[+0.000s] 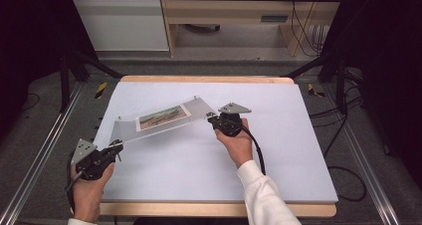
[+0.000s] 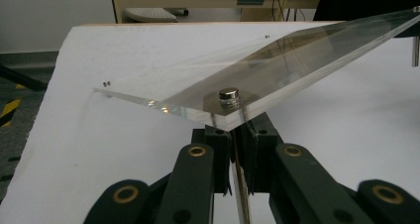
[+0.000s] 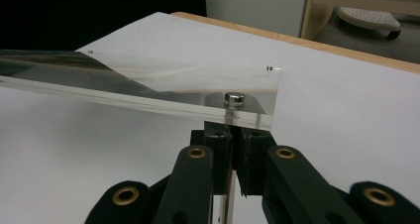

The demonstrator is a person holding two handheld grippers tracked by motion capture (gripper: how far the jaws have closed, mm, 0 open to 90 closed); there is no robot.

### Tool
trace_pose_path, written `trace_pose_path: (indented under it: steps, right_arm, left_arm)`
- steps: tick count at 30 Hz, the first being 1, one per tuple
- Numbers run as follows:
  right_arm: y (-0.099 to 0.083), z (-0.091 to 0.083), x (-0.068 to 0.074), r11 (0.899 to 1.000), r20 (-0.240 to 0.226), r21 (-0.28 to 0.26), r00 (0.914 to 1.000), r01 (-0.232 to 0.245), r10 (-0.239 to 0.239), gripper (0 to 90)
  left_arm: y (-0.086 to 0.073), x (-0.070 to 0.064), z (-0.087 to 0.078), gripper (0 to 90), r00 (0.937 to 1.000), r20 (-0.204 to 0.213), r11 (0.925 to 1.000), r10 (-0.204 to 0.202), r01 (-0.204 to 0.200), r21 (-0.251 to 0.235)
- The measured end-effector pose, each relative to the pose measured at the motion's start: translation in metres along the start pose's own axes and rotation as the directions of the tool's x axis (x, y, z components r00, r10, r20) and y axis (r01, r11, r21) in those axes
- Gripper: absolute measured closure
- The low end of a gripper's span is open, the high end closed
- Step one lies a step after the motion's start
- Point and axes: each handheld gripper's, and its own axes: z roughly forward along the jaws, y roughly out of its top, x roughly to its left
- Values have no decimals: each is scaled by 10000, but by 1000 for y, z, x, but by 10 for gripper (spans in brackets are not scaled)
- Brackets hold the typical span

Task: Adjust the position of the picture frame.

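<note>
**Clear acrylic photo frame held up at two corners**

At the near left of the counter (image 1: 298, 135), the left tongs (image 1: 117, 146) sit in the person's left hand (image 1: 89, 187). Their jaws are pressed narrow around a thin metal post that hangs below the near-left corner of the acrylic photo frame (image 1: 164, 119). In the left gripper view the frame's corner (image 2: 218, 116) sits right above the closed jaws, and a small round metal cap (image 2: 228, 93) tops the post there.

The frame is a clear panel with a printed landscape photo (image 1: 162, 117) sandwiched near its middle. It is raised off the white counter surface and slopes from the near left up toward the far right, spanning the gap between the two tongs.

At the frame's right end, the right tongs (image 1: 213, 117), held in the right hand (image 1: 238, 143) with a white sleeve (image 1: 263, 195) behind, are likewise closed narrow on a post under that corner. In the right gripper view another metal cap (image 3: 234, 99) sits on the panel just above the jaws.
</note>
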Motion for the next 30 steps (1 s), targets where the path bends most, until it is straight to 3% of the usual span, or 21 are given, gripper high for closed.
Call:
trace_pose_path:
  steps: [8, 19, 24, 30]
  right_arm:
    - [7, -16, -5, 9999, 143, -128, 9998, 100, -98, 849]
    - [11, -47, -28, 9990, 782, -417, 9968, -138, 170, 846]
    - [8, -61, -40, 9983, 1069, -520, 9937, -276, 330, 846]
    - [-2, -85, -58, 9957, 1535, -735, 9859, -560, 668, 845]
  left_arm:
    - [10, -9, 3, 817, 9997, 207, 9998, 146, -143, -155]
    - [35, -29, 24, 814, 9947, 708, 9962, 747, -713, -492]
    - [44, -41, 42, 814, 9891, 1099, 9939, 982, -918, -614]
    - [54, -60, 62, 812, 9768, 1617, 9892, 1406, -1316, -650]
